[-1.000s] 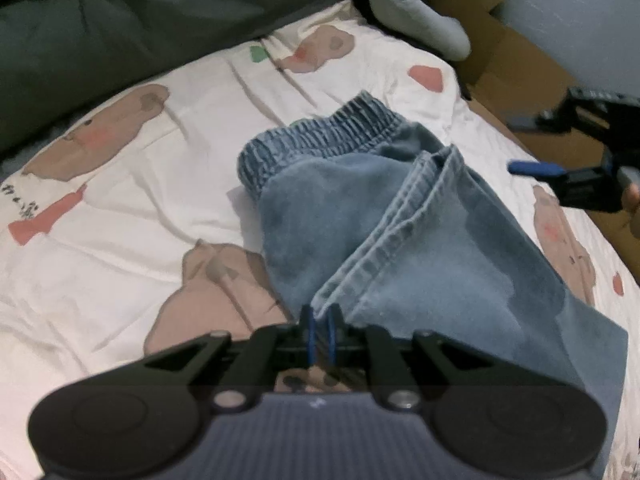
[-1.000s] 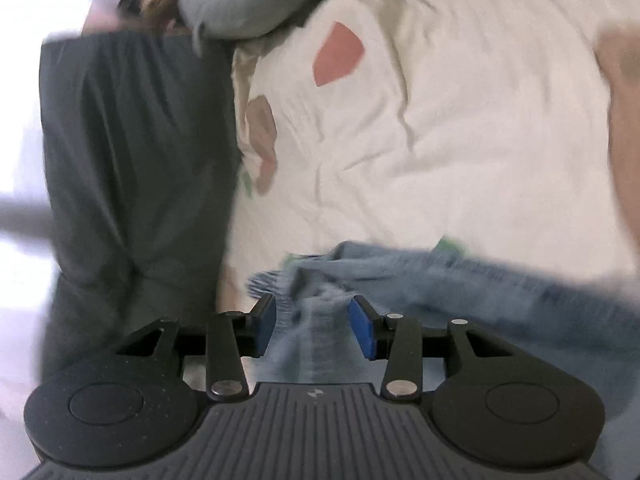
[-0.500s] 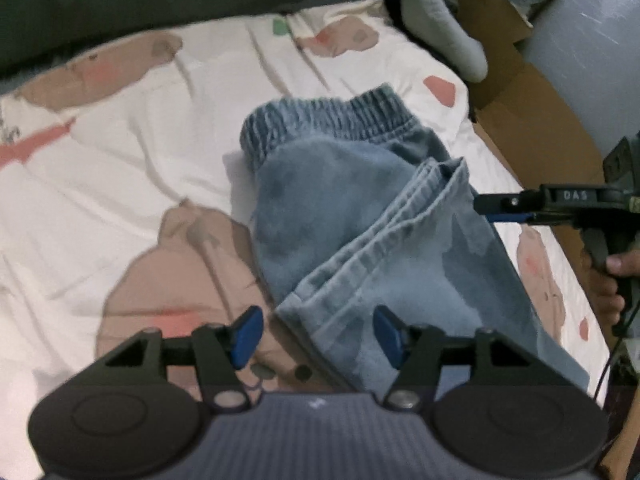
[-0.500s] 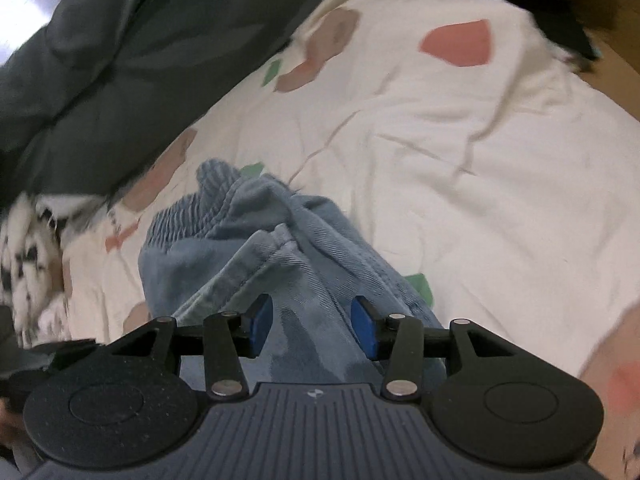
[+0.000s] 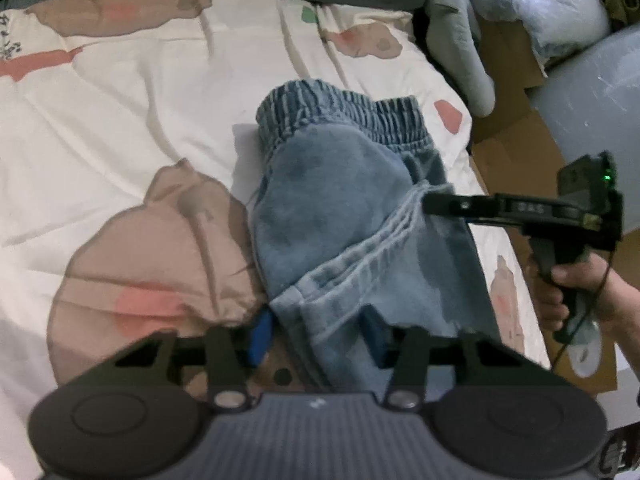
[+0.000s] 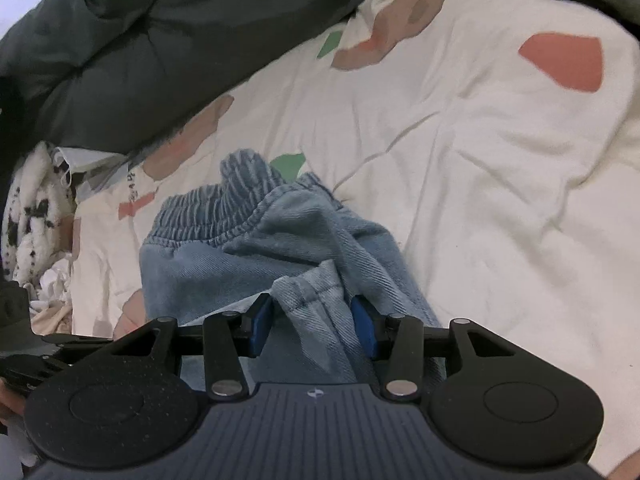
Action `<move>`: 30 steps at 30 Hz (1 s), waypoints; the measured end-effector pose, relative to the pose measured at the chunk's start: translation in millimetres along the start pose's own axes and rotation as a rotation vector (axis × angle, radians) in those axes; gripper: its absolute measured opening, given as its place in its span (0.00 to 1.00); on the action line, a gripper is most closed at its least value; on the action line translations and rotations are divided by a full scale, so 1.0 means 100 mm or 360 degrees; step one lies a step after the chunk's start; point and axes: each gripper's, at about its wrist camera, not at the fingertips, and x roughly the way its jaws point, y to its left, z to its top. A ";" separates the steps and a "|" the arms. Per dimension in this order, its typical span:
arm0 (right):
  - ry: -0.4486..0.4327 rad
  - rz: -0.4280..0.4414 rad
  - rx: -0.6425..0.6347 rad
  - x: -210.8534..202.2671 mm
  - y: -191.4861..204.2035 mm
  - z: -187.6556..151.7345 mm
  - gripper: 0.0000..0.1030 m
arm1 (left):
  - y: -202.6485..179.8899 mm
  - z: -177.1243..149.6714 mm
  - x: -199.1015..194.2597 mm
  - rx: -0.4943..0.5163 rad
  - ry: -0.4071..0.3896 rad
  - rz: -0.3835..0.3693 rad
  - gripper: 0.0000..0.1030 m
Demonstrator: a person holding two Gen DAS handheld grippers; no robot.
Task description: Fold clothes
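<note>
**Right wrist view: the gripper's fingers straddling a fold of denim on a printed bedsheet.**

The right gripper (image 6: 314, 330) fills the lower frame, its two blue pads (image 6: 258, 330) set apart on either side of a raised, hemmed ridge of the blue jeans (image 6: 256, 252); whether the pads press the cloth cannot be told. The jeans lie folded, with the gathered elastic waistband (image 6: 208, 208) at their far end. They rest on a cream bedsheet (image 6: 460, 152) printed with brown, red and green shapes. A dark quilted duvet (image 6: 132, 52) borders the sheet at upper left, and a white, black-spotted fabric (image 6: 32, 208) lies at the left edge.
</note>
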 end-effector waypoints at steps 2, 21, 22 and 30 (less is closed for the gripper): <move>-0.0004 0.0030 0.0020 -0.01 -0.03 0.00 0.37 | 0.00 0.00 -0.02 0.0011 -0.0002 0.0004 0.37; -0.0237 -0.0081 0.0018 -0.71 0.36 -0.18 0.13 | -0.67 -0.06 -0.35 0.0416 -0.0067 0.0345 0.22; -0.0244 -0.0101 0.0016 -0.73 0.39 -0.19 0.13 | -0.69 -0.06 -0.37 0.0413 -0.0072 0.0339 0.21; -0.0271 -0.0244 0.0048 -0.85 0.53 -0.13 0.13 | -0.87 0.19 -0.46 0.0440 -0.0072 0.0311 0.17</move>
